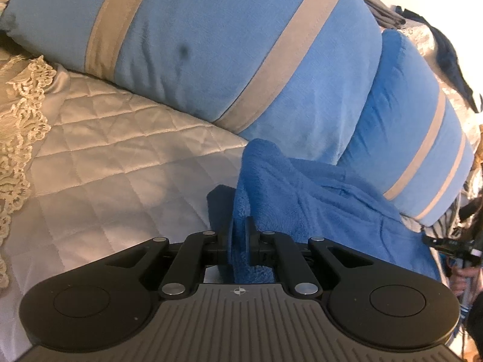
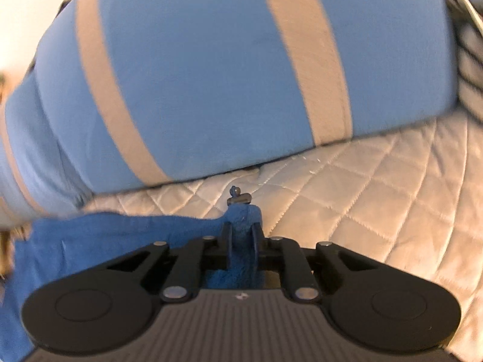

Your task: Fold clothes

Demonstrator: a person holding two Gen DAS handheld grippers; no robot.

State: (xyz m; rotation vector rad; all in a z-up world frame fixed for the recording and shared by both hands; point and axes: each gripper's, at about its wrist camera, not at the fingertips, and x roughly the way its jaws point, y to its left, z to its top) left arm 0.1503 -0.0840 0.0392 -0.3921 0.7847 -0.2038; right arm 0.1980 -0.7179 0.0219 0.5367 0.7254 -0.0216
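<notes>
Both tools have a grip on the same fuzzy blue garment [image 1: 317,199] here, and it's all happening on a bed with a cream quilted bedspread [image 1: 120,163].

The left tool [image 1: 238,226] has its jaws pinched narrow on a bunched fold of the blue fleece. The fabric pokes up between the fingers and then spills off to the right of the tool and ahead of it, where it butts against the pillows. A dark blue bit of the cloth sticks out just left of the left finger.

The right tool [image 2: 243,232] is clamped on a corner of the same garment [image 2: 120,235]. You can see a small tuft of fleece squeezed between the pads, and the rest of the cloth stretches away to the left of the tool, lying low over the bedspread [image 2: 377,196]. Just past the fingertips a little metal thing [image 2: 237,196] sticks up from the fabric edge; it could be a zipper pull, but it's too small to be sure.

Straight ahead of both tools are big light blue pillows with beige stripes [image 1: 211,45], resting on the bedspread. In the left view there's a second, deeper blue striped pillow [image 1: 422,126] to the right of the first. Lace trim [image 1: 21,114] runs along the far left of that view. The right view is a bit blurred.
</notes>
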